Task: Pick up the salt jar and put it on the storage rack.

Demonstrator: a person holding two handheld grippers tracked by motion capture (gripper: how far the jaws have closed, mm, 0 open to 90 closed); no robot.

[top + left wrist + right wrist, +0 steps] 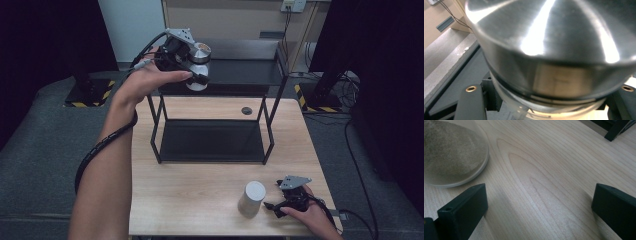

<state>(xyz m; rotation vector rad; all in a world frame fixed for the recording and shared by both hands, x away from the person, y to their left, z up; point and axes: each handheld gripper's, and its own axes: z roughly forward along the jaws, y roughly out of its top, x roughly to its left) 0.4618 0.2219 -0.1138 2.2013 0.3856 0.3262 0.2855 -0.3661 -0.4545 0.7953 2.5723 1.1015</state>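
Note:
My left gripper (196, 71) is shut on a white jar with a shiny silver lid (199, 59), held above the left end of the black rack's top shelf (245, 75). In the left gripper view the silver lid (554, 45) looms close, and my left gripper (549, 106) has a black jaw on each side of the pale body below it. Near the table's front right edge, my right gripper (279, 205) rests open, just right of a grey fabric-covered cylinder (251, 198). In the right gripper view that cylinder (451, 152) stands upper left, outside my right gripper (539, 210).
A two-tier black metal rack (269, 135) stands on the far half of the light wooden table (200, 190). A small dark round hole (246, 110) sits in the tabletop behind the rack. Cables and dark stands lie on the grey floor around the table.

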